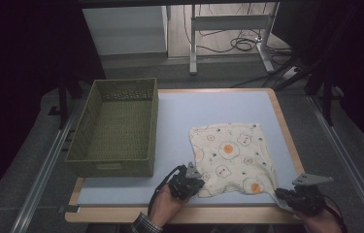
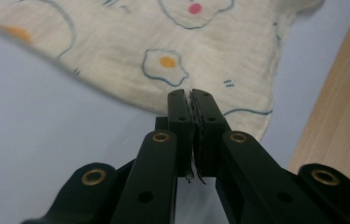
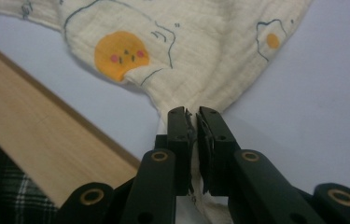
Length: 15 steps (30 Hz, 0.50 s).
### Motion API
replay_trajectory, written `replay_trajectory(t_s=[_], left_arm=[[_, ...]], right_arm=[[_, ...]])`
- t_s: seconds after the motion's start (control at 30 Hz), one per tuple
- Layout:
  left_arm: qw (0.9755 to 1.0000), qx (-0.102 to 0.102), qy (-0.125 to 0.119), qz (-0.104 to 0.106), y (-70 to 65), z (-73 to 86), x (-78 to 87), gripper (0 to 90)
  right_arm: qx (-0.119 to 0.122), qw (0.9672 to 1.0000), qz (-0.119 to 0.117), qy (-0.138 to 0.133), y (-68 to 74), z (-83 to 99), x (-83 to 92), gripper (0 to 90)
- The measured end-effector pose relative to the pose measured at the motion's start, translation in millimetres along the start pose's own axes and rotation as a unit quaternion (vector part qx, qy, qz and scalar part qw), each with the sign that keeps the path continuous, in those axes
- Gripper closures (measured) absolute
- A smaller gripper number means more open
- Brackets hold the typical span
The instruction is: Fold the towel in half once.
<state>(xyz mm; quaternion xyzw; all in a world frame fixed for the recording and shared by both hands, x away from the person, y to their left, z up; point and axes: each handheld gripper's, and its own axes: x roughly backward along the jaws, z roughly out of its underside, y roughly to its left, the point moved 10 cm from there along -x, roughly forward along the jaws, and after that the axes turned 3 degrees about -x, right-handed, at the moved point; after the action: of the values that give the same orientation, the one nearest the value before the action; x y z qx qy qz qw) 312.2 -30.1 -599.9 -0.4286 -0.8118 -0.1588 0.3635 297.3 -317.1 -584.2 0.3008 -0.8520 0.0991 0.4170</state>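
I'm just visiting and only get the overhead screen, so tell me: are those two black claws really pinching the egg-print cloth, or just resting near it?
Observer: The left gripper is shut on the cloth's near edge; fabric shows between its pads.
Operator: And the other one?
Observer: The right gripper is clamped on a corner, with cloth bunched into the jaws.
Operator: Anything printed near that corner?
Observer: An orange yolk with a tiny face and pink cheeks.

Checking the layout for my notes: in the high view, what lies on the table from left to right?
Green basket → left gripper → egg-print cloth → right gripper.
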Motion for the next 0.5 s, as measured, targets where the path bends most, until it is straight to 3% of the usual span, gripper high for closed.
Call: replay_trajectory(t_s=[0.13, 0.2, 0.23, 0.33, 0.5], left_arm=[[0.9995, 0.021, -0.016, -0.018, 18.1, 3.8, 16.4, 82.9], [0.9989, 0.037, -0.021, -0.023, 25.6, 2.1, 18.7, 62.2], [0.9986, 0.044, -0.022, -0.020, 28.0, 0.1, 18.4, 59.7], [0.9975, 0.058, -0.033, -0.023, 36.1, -11.7, 11.6, 48.9], [0.9955, 0.070, -0.043, -0.048, 57.9, -28.3, -4.8, 43.4]], right_arm=[[0.008, 1.0000, -0.002, -0.004, 3.9, -2.3, 3.6, 77.5], [0.004, 0.9999, 0.001, -0.015, 0.3, -8.1, 6.4, 73.5], [0.001, 0.9998, 0.004, -0.022, -2.6, -12.0, 7.2, 71.2], [-0.001, 0.9993, 0.009, -0.037, -11.7, -26.4, 5.1, 65.6], [-0.009, 0.9989, 0.009, -0.045, -26.6, -50.3, -9.3, 57.2]])
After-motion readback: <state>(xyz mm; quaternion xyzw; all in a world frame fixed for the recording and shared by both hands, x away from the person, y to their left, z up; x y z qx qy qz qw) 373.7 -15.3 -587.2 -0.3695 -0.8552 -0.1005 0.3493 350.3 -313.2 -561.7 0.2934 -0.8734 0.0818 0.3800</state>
